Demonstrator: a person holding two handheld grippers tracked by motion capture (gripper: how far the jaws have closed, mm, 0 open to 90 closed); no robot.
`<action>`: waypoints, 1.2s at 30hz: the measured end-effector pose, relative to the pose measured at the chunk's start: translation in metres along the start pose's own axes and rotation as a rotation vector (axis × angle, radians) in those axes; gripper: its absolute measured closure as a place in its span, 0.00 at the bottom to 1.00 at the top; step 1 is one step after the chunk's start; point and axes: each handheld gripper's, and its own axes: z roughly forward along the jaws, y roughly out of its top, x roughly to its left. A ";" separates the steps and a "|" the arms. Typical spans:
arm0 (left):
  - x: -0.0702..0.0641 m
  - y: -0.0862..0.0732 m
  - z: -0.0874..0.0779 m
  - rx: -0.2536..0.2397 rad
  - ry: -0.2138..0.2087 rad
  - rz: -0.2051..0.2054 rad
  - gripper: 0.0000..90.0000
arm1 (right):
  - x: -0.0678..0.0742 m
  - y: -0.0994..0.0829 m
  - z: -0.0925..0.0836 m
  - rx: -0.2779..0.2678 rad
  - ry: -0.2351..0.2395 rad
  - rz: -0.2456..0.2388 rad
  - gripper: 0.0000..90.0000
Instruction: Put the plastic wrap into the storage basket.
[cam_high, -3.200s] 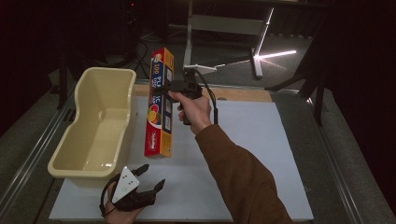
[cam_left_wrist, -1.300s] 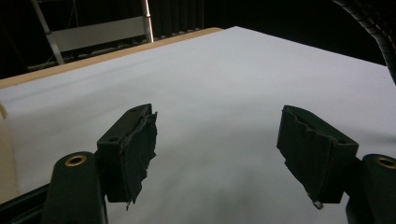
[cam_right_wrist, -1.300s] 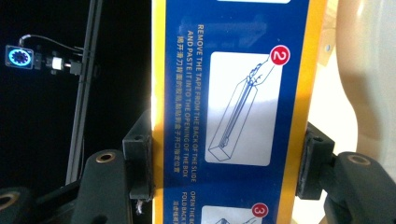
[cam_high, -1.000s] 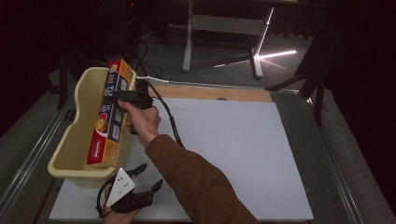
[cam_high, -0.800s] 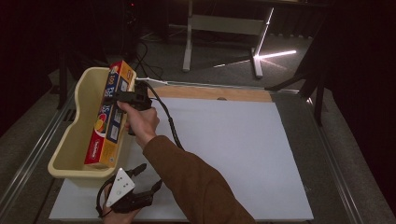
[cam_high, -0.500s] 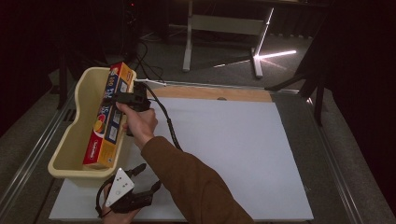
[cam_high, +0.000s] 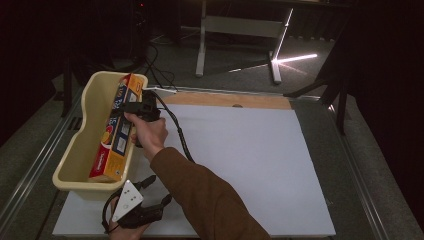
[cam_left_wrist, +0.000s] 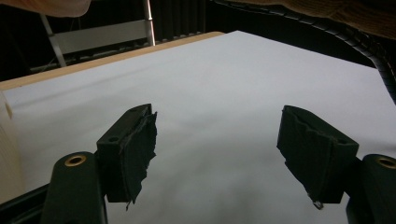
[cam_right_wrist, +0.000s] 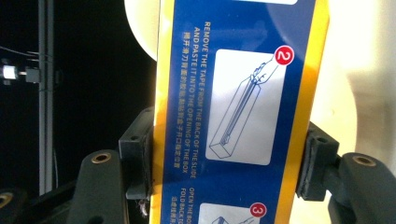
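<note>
A long blue, orange and red box (cam_high: 116, 135) lies lengthwise in the cream plastic tub (cam_high: 75, 150), its far end propped above the tub's rim. My right gripper (cam_high: 131, 107) is shut on that box near its far end. In the right gripper view both pads press the box's orange edges, and its blue face with printed instructions (cam_right_wrist: 243, 93) lies between them. My left gripper (cam_high: 159, 190) rests at the near edge of the white sheet, just in front of the tub. Its jaws stand wide apart (cam_left_wrist: 217, 149) with nothing between them.
A white sheet (cam_high: 250, 160) covers the table, with a bare wooden strip (cam_high: 235, 100) along its far edge. The right gripper's black cable (cam_high: 175, 130) trails over the sheet beside the sleeve. Metal rails run along both table sides.
The box, earlier held over the sheet right of the tub, has been carried left into the tub. In the last second it has only settled slightly. The left gripper has stayed put.
</note>
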 end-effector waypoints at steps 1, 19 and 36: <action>0.000 0.000 0.000 -0.002 0.000 -0.002 0.31 | 0.000 0.000 0.000 0.002 -0.003 0.001 0.40; 0.000 0.000 0.000 0.001 0.003 -0.001 0.31 | 0.005 0.005 -0.014 0.025 -0.028 -0.086 0.39; 0.000 0.000 0.002 0.011 0.006 0.005 0.30 | 0.006 -0.007 -0.042 0.020 -0.222 -0.502 0.46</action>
